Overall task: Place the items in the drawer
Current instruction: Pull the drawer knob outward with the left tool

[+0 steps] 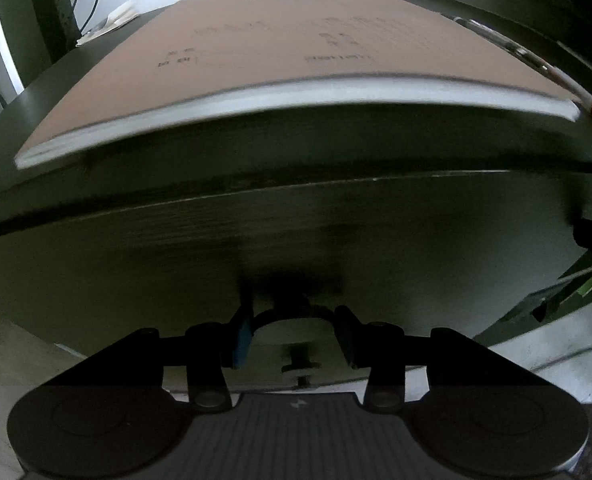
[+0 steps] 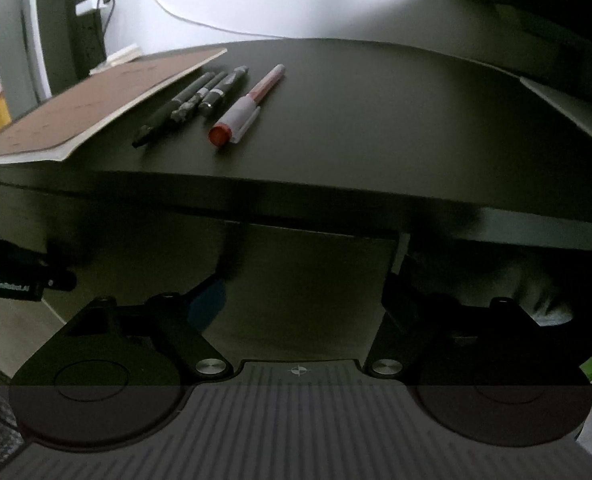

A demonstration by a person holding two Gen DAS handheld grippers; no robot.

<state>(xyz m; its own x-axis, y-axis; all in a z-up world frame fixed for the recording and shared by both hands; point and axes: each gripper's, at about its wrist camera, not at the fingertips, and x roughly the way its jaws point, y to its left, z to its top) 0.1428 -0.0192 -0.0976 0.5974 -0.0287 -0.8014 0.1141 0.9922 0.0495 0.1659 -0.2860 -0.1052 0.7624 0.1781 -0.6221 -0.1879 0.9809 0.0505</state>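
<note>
My left claw (image 1: pixel 296 334) grips the drawer handle (image 1: pixel 291 320); my right claw (image 2: pixel 302 296) hangs released below pens (image 2: pixel 199 100) and notebook (image 2: pixel 87 108), upper left.

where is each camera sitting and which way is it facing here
Left wrist: rides on the left gripper, low before the dark drawer front, looking forward and up at the brown notebook on the desk top; its own two fingers show, close together.
Right wrist: rides on the right gripper, below the desk edge, looking across the notebook, dark pens and red marker; its fingers show wide apart.
Shared: the notebook, the desk, and the marker beside it.
</note>
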